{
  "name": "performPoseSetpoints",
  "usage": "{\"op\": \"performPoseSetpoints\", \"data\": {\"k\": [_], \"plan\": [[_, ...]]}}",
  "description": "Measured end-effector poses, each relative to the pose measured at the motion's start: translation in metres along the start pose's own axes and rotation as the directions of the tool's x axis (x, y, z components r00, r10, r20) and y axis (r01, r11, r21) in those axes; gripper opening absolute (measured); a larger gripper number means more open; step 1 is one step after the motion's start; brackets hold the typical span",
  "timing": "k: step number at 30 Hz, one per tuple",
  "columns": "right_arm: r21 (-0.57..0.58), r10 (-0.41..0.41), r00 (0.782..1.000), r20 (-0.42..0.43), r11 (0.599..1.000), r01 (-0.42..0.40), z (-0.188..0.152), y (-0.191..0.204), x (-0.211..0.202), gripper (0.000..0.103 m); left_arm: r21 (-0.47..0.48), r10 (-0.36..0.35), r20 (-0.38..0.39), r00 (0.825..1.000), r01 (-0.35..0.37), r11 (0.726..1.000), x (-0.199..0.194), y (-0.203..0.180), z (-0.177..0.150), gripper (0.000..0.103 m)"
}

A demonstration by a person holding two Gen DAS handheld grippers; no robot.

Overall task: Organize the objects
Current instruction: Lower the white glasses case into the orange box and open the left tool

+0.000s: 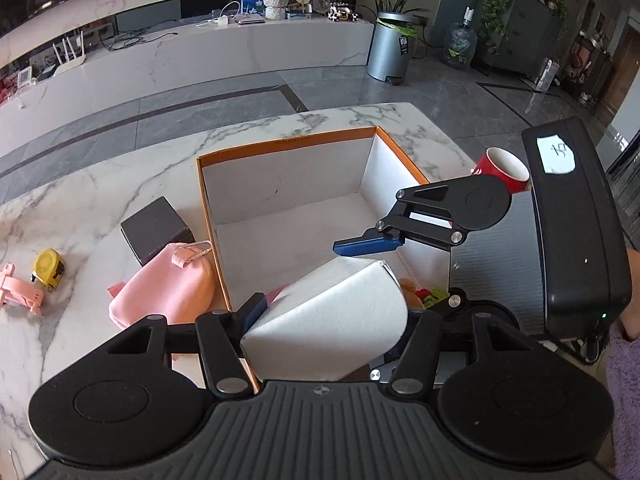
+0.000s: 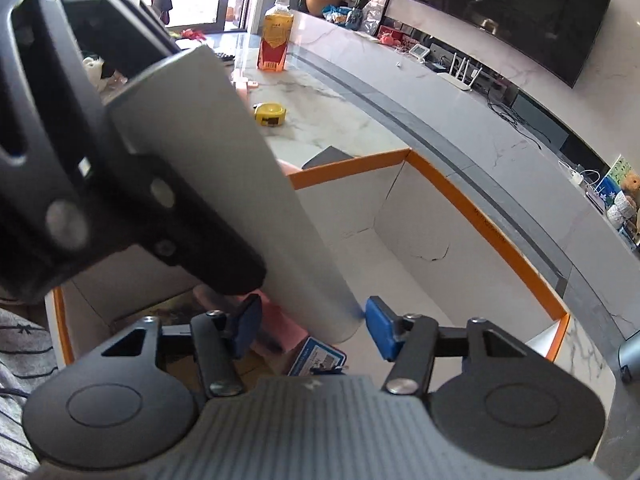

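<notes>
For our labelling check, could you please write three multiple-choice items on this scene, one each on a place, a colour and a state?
1. Where is the yellow tape measure?
A. on the marble table
B. inside the box
C. in the mug

2. What colour is the rim of the open box?
A. green
B. orange
C. black

3. What does the left gripper hold?
A. a bottle
B. nothing
C. a white cylinder

A: it lies on marble outside the box. B: an orange edge runs round the top. C: the fingers clamp the cylinder.
</notes>
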State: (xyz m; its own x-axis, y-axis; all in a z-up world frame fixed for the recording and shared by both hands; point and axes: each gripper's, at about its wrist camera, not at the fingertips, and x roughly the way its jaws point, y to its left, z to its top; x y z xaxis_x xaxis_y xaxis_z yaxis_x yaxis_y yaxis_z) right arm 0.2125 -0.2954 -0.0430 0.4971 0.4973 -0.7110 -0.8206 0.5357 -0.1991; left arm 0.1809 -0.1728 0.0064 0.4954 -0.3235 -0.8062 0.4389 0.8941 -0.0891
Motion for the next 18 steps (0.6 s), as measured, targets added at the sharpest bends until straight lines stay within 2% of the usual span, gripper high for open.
{"op": "performPoseSetpoints", "data": {"k": [2, 5, 9, 13, 16, 18], "plan": [[-0.009, 0.015, 1.0, 0.014, 1.0, -0.015, -0.005, -0.003, 0.002, 0.055, 0.008, -0.005, -0.01, 1.0, 0.005, 1.0, 0.002, 0.003, 0.0, 0.066], [-0.049, -0.006, 1.0, 0.007, 0.999, 0.006, -0.005, 0.002, 0.002, 0.05, 0.014, -0.025, -0.008, 1.0, 0.025, 1.0, 0.002, 0.008, -0.002, 0.067], [-0.015, -0.02, 1.0, -0.023, 1.0, 0.019, -0.002, 0.005, 0.0, 0.048, 0.041, -0.033, -0.013, 0.999, 0.033, 0.999, 0.002, 0.007, -0.002, 0.069], [0.003, -0.081, 0.995, -0.053, 0.997, 0.081, 0.002, 0.015, -0.007, 0.044, 0.069, -0.013, -0.007, 1.0, 0.013, 0.998, 0.002, 0.005, -0.002, 0.076], [-0.006, -0.159, 0.986, -0.042, 0.987, 0.159, -0.002, 0.024, -0.016, 0.043, 0.029, -0.014, 0.01, 1.0, 0.014, 0.999, 0.0, 0.014, 0.001, 0.086], [0.039, -0.184, 0.982, -0.046, 0.982, 0.186, -0.003, 0.025, -0.021, 0.042, -0.009, 0.001, 0.034, 0.999, -0.001, 1.0, -0.002, 0.021, 0.003, 0.089]]}}
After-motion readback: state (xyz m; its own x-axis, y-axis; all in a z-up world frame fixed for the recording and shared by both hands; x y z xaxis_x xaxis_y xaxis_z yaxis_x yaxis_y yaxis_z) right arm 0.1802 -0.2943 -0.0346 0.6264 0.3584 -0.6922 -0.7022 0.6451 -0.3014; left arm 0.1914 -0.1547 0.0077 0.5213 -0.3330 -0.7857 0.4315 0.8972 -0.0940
